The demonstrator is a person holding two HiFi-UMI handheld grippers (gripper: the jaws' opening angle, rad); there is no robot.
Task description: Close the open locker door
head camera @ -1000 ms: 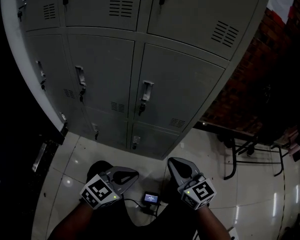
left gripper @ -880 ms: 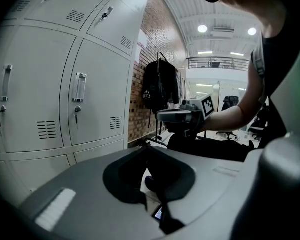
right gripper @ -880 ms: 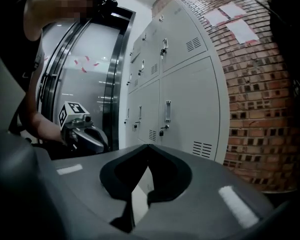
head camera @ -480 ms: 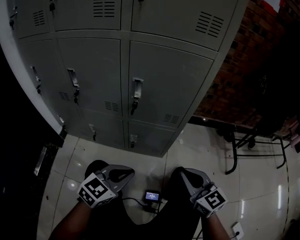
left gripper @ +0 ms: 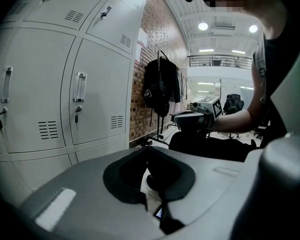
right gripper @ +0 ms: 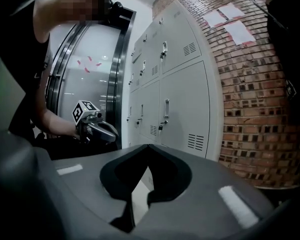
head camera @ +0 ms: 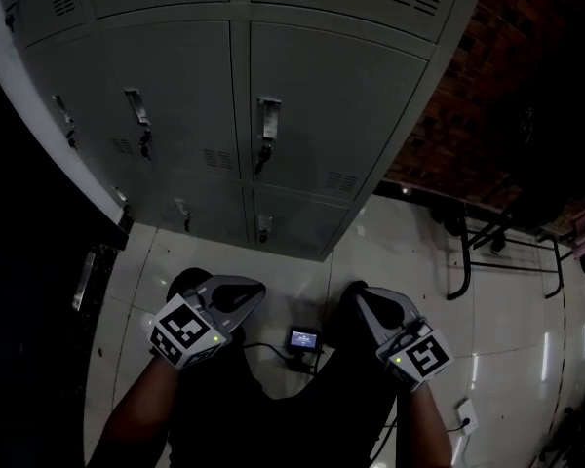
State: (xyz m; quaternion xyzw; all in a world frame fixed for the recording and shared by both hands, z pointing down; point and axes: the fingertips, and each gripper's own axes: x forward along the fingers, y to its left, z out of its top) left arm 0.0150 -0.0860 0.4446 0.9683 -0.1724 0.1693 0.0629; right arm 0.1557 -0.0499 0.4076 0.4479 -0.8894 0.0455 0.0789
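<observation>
The grey locker bank (head camera: 302,96) fills the top of the head view, and every door I see on it sits flush, each with a vertical handle (head camera: 267,115). The same bank appears in the left gripper view (left gripper: 95,84) and the right gripper view (right gripper: 182,109). My left gripper (head camera: 252,291) hangs low over the floor, well short of the lockers, shut with nothing in it. My right gripper (head camera: 356,295) hangs beside it, shut and empty too. Each gripper view shows its own jaws meeting, left gripper (left gripper: 147,149), right gripper (right gripper: 149,146).
A brick wall (head camera: 487,115) runs along the right of the lockers, with a black metal frame (head camera: 463,261) standing at its foot. A small device with a lit screen (head camera: 303,339) and its cable lie on the tiled floor between the grippers. A dark jacket (left gripper: 160,86) hangs on the wall.
The lockers have slid up and out of the top of the head view. My right gripper has drifted down and to the right. Both grippers have stayed shut.
</observation>
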